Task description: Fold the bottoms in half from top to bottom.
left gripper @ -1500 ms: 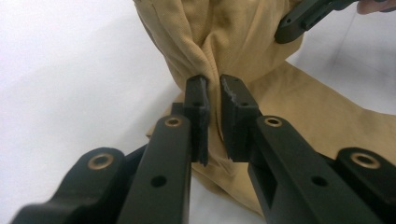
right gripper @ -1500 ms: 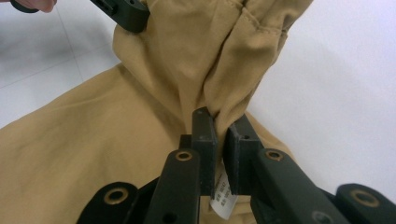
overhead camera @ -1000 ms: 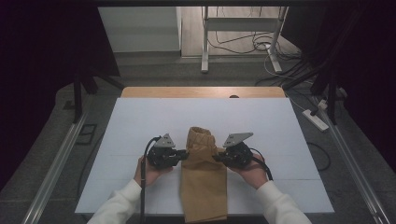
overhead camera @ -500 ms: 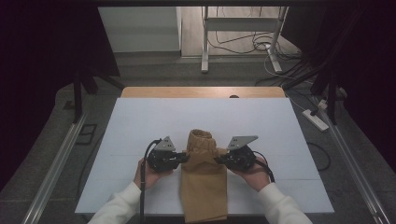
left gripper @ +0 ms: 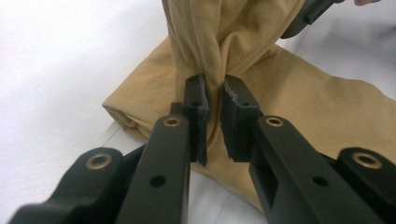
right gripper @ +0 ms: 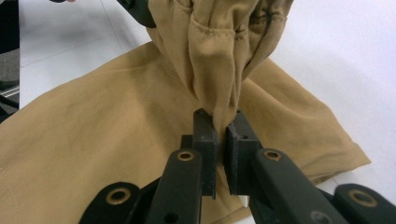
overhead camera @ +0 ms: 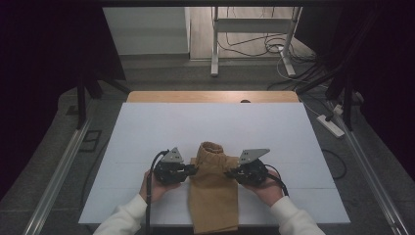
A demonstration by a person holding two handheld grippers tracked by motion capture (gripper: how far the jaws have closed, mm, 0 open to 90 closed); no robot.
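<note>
Both grippers, left [left gripper: 214,100] and right [right gripper: 222,128], clamped on tan trousers [overhead camera: 214,196].

The high view looks forward and down from above the person's side, taking in both tongs and the whole counter [overhead camera: 147,127] from afar. Each gripper view sits close behind its own jaws, facing the cloth [left gripper: 299,98] between both tongs, which all views share.
</note>
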